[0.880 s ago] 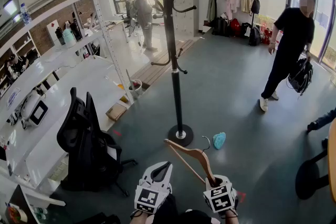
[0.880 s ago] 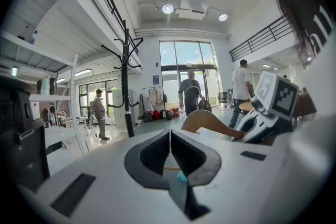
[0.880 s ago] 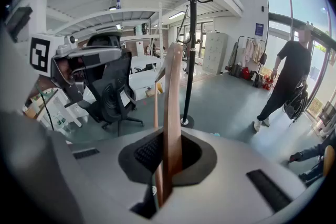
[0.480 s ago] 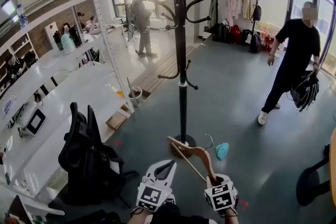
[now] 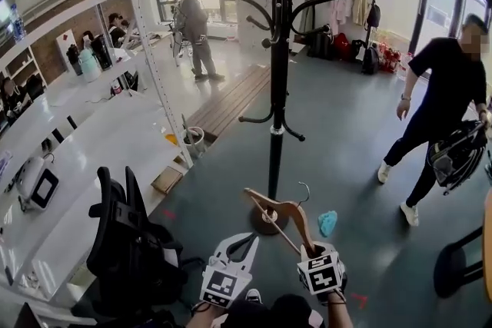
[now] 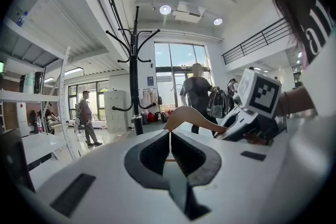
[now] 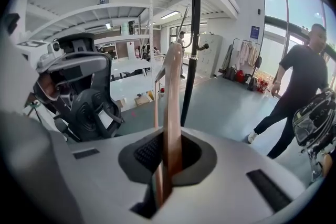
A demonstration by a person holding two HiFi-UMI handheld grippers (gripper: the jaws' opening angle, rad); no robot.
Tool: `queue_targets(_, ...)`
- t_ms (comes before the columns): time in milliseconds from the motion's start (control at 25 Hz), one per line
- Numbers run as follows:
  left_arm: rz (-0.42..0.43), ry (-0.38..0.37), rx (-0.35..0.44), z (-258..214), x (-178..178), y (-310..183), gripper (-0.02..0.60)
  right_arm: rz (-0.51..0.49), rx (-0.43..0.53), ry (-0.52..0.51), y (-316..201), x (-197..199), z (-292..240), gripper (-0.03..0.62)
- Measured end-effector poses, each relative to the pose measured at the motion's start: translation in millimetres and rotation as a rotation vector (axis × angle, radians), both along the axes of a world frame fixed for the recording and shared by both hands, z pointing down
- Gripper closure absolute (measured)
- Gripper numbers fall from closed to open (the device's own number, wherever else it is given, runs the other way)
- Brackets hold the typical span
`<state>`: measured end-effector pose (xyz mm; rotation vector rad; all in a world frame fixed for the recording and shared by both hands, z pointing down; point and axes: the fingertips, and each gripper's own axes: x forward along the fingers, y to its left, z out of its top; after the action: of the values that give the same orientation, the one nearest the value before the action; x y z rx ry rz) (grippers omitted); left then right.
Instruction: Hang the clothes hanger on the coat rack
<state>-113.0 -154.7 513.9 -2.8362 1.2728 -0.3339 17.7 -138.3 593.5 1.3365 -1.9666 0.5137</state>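
**Near the rack's base: hanger gripped, no peg reached yet**

Down by the foot of the coat rack (image 5: 277,88), the right hand-held gripper (image 5: 314,251) is clamped on one end of the wooden hanger (image 5: 286,213). The right gripper view shows that wooden arm pinched between the jaws and rising straight up. The wire hook (image 5: 305,192) sits low, well below every peg. The left hand-held gripper (image 5: 238,246) is pressed closed on nothing and hovers just beside its partner.

The job now, as I read it, is a lift and a turn. Raise the hanger and rotate it so the hook's opening faces a peg. The lower pegs (image 5: 269,119) look the nearest option. Carry the hook over the upturned tip, settle it down, and let go only once the peg takes the weight. A hold this far out on the arm will probably let the hanger swing, so a slow approach would pay.

As for containers, a small pail (image 5: 196,136) stands on the floor by the shelving post, its contents too small to tell. A person on the right carries a dark bag (image 5: 457,154), and its contents are hidden.
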Motion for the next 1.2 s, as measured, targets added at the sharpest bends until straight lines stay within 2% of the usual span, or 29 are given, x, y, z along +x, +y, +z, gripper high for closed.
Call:
queue_targets(360, -0.063, 0.024, -0.028, 4, -5, -40, 0.572, -0.065, 0.011, 0.051, -85, -1, -1, 0.569)
queue_targets(600, -0.150, 0.040, -0.015, -7, -1, -79, 0.572, -0.141, -0.011, 0.094, -144, 2, -1, 0.569)
queue_targets(960, -0.261, 0.050, -0.014, -6, 0, -121, 0.572, -0.166, -0.021, 0.113, -246, -10, 5, 0.569)
queue_targets(1200, -0.299, 0.039, -0.015, -5, -2, -133, 0.572, -0.207, -0.048, 0.129, -295, -28, 12, 0.569)
